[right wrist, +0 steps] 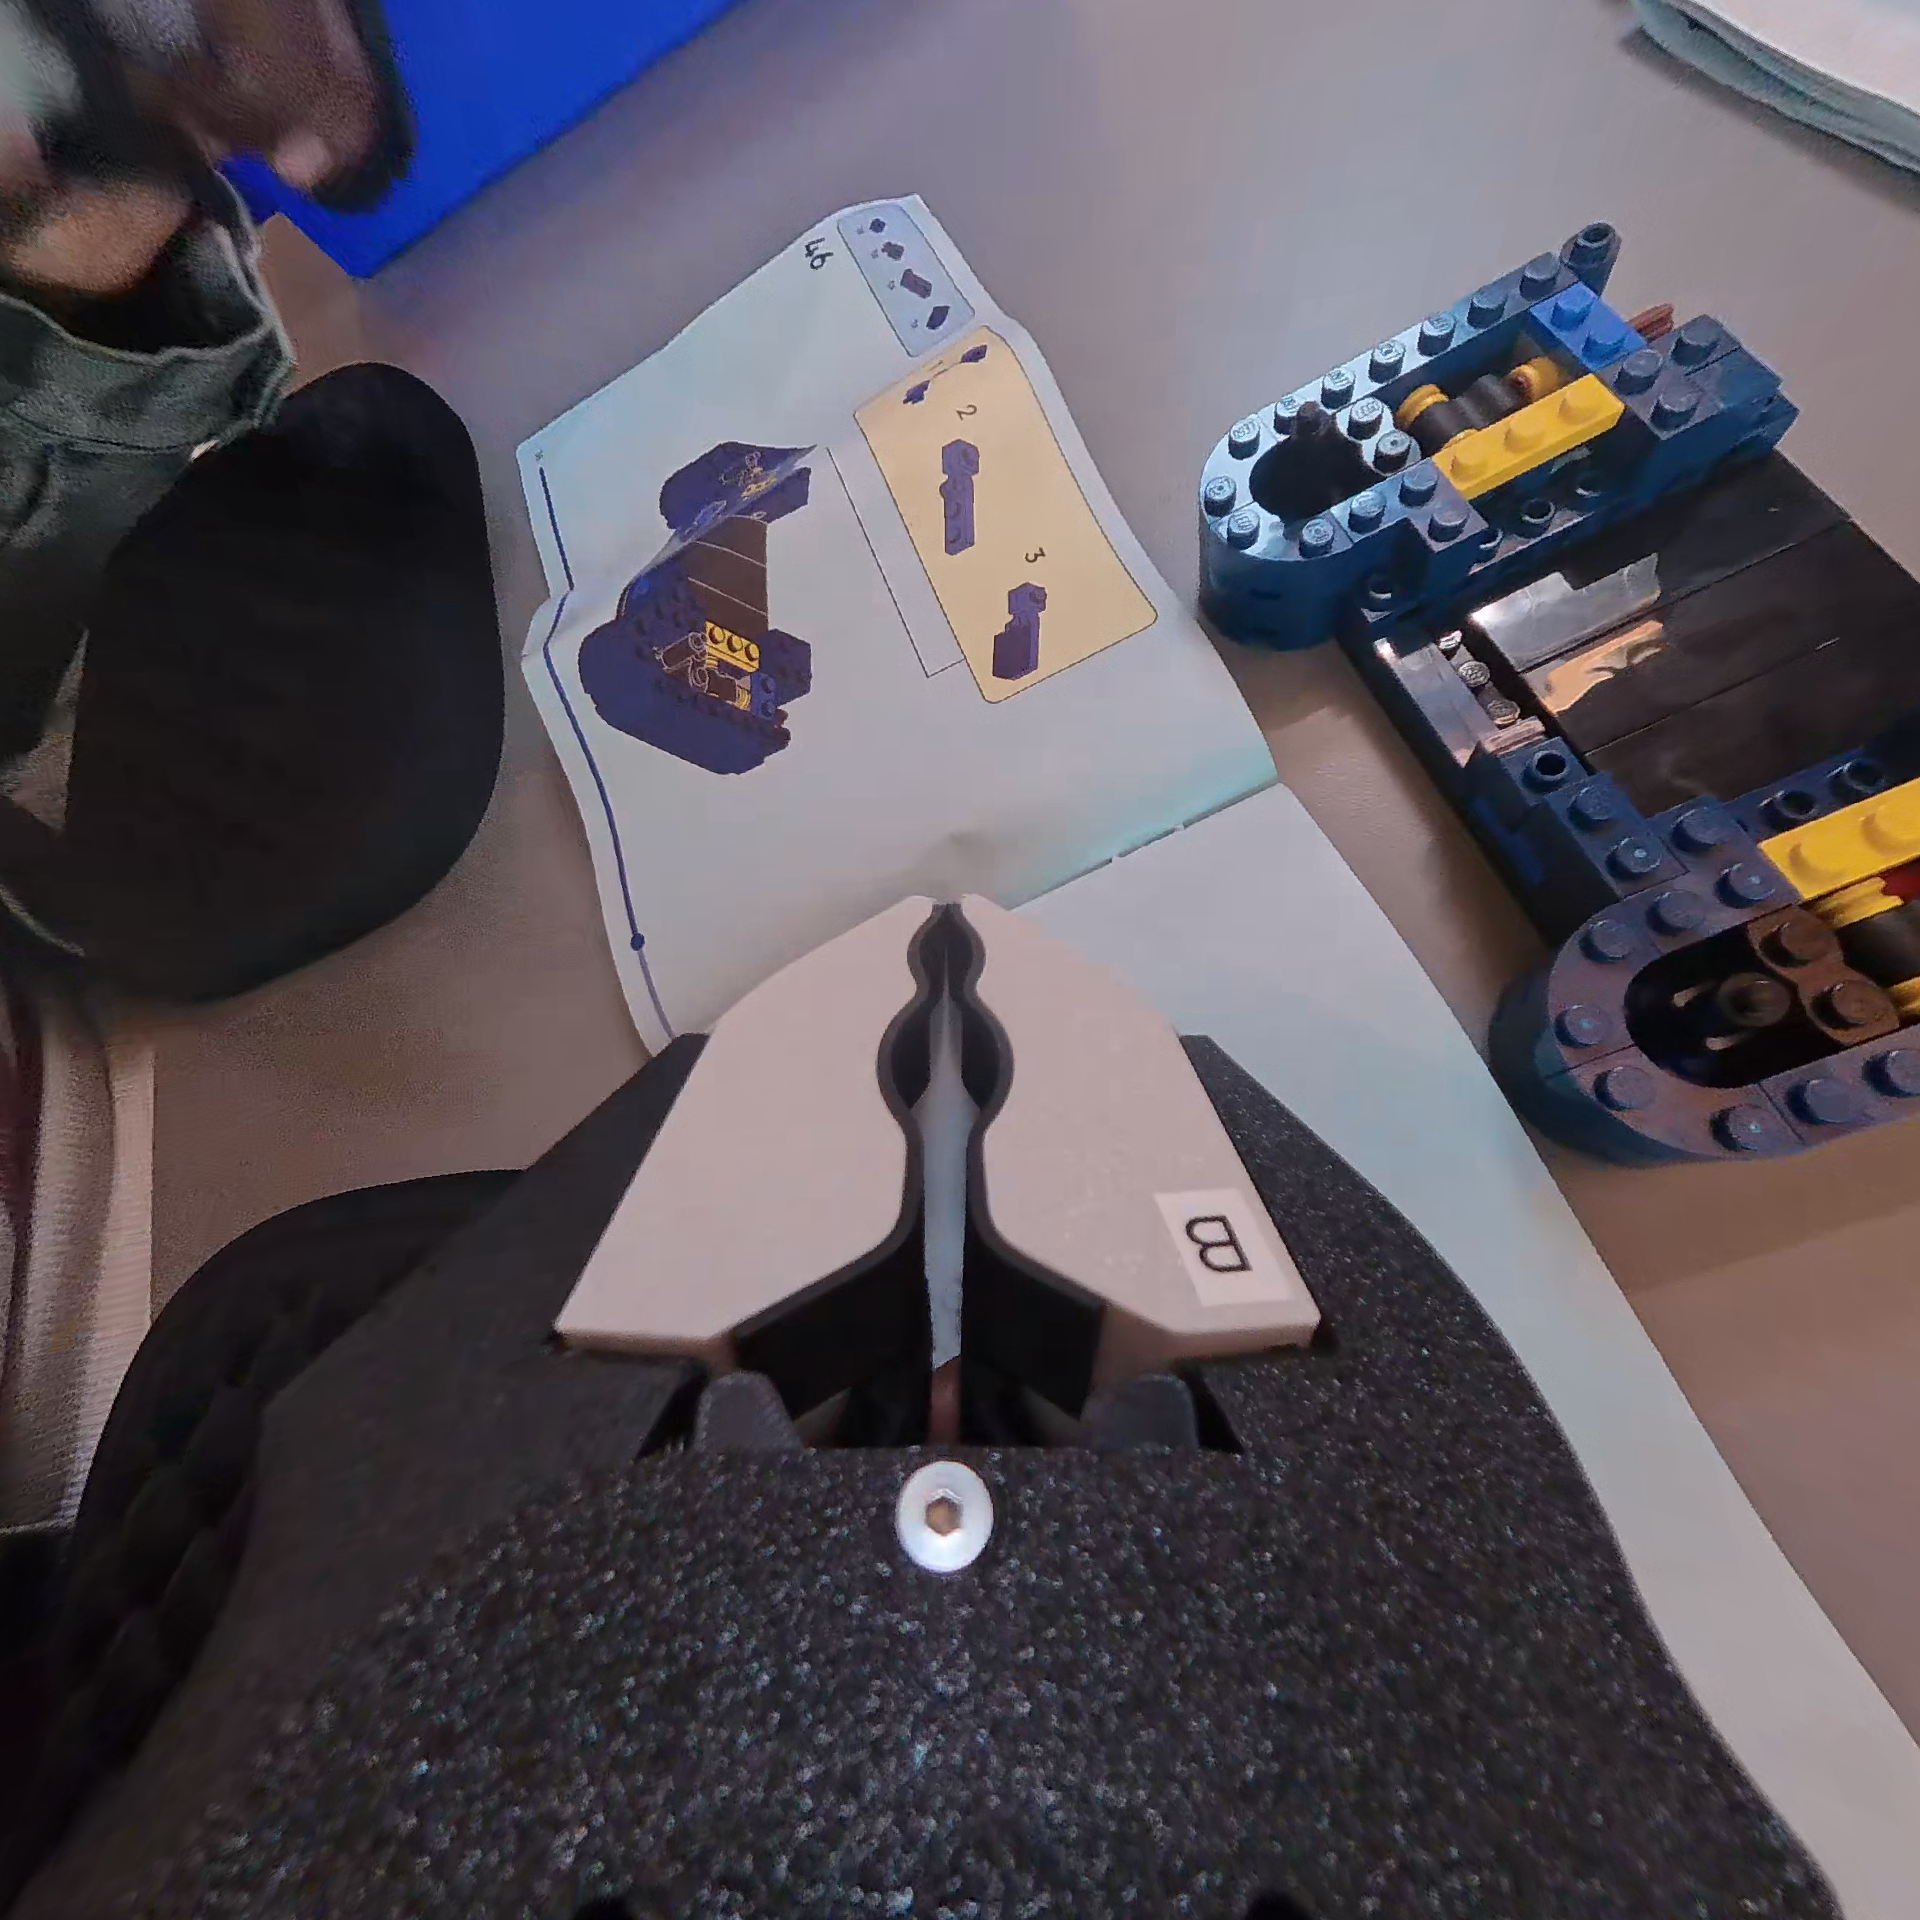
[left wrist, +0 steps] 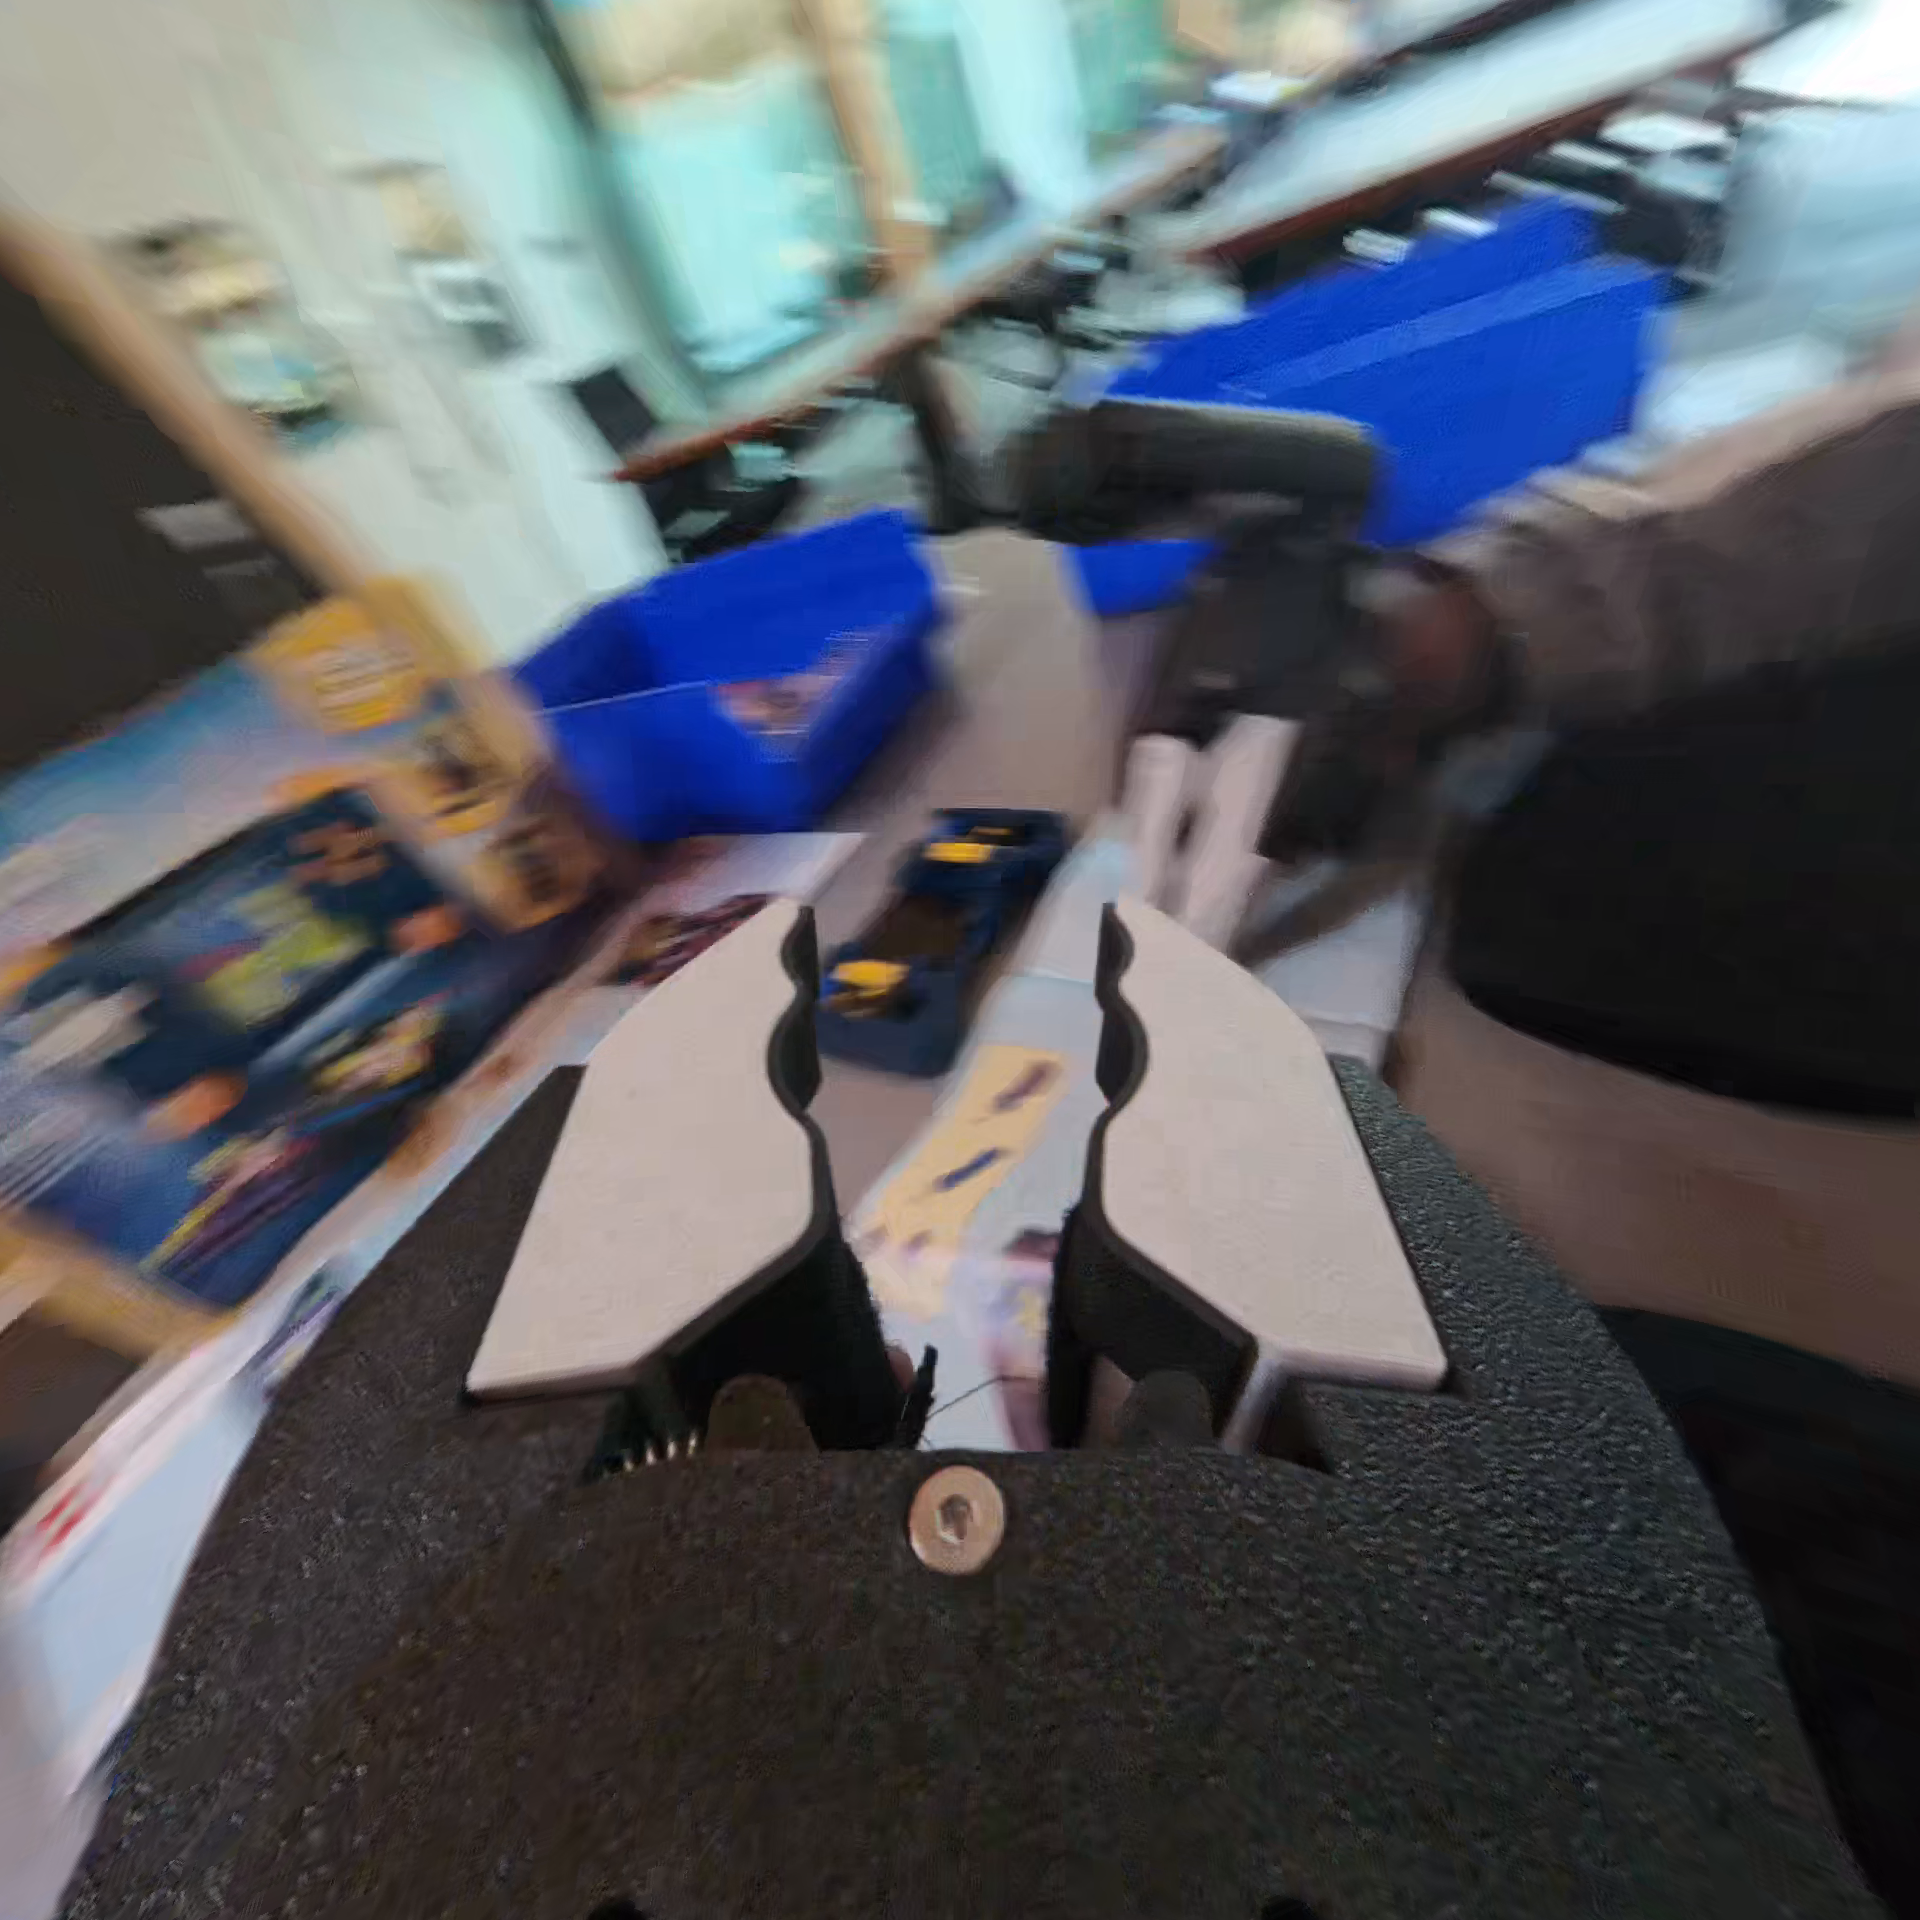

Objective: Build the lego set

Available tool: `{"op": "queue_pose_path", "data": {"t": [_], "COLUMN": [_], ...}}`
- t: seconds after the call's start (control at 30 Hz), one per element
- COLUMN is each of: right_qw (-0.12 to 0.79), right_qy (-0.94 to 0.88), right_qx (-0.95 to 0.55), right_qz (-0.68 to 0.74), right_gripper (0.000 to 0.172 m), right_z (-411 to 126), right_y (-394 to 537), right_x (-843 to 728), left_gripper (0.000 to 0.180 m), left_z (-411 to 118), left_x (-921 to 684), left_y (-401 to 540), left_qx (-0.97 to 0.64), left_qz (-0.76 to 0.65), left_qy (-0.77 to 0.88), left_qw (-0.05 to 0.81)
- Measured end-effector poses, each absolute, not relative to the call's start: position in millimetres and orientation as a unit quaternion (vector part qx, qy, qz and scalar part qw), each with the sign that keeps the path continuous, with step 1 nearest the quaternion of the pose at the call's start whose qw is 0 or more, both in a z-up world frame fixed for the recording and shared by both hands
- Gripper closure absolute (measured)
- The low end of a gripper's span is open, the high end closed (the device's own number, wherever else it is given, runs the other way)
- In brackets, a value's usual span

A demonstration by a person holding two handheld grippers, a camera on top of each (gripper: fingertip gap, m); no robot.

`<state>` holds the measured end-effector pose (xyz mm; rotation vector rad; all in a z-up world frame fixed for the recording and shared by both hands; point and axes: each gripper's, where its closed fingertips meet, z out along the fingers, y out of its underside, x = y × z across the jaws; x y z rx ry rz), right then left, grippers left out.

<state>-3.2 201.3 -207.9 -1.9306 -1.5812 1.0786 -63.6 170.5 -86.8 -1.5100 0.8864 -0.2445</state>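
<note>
Two grippers: right (right wrist: 948, 914) jaws pinch booklet page (right wrist: 831, 582); left (left wrist: 956, 935) jaws wide, bare.

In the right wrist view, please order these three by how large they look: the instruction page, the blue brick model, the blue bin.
1. Blue brick model, cut off at the right edge.
2. Instruction page, pinched at its near edge by the right gripper; it looks close to the model, so this order is unsure.
3. Blue bin, mostly out of frame.
</note>
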Motion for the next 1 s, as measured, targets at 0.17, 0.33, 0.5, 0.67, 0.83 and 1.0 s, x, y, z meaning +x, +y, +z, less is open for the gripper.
{"op": "queue_pose_path", "data": {"t": [0.17, 0.33, 0.5, 0.67, 0.83, 1.0], "right_qw": [0.205, 0.188, 0.188, 0.292, 0.389, 0.325], "right_qy": [-0.583, -0.578, -0.582, -0.653, -0.654, -0.648], "right_qx": [-0.683, -0.684, -0.682, -0.632, -0.622, -0.654], "right_qz": [0.390, 0.404, 0.402, 0.300, 0.183, 0.215], "right_gripper": [0.172, 0.172, 0.172, 0.172, 0.172, 0.172], "right_z": [-208.0, -208.1, -208.0, -208.9, -208.6, -209.0], "right_y": [197.0, 199.0, 199.7, 207.6, 231.4, 231.7], "right_x": [-1.0, 10.2, 12.1, 28.9, 70.6, 76.5], "left_gripper": [0.178, 0.180, 0.180, 0.180, 0.180, 0.180], "left_z": [-182.1, -210.6, -209.7, -209.3, -208.9, -208.6], "left_x": [8.0, -8.3, -49.0, -61.6, -61.8, -61.8], "left_y": [151.9, 156.8, 165.7, 164.0, 163.7, 163.7], "left_qx": [-0.697, -0.780, -0.809, -0.811, -0.807, -0.806], "left_qz": [-0.221, -0.332, -0.285, -0.232, -0.221, -0.219], "left_qy": [0.578, 0.465, 0.416, 0.421, 0.427, 0.429], "left_qw": [0.362, 0.258, 0.300, 0.334, 0.342, 0.344]}}
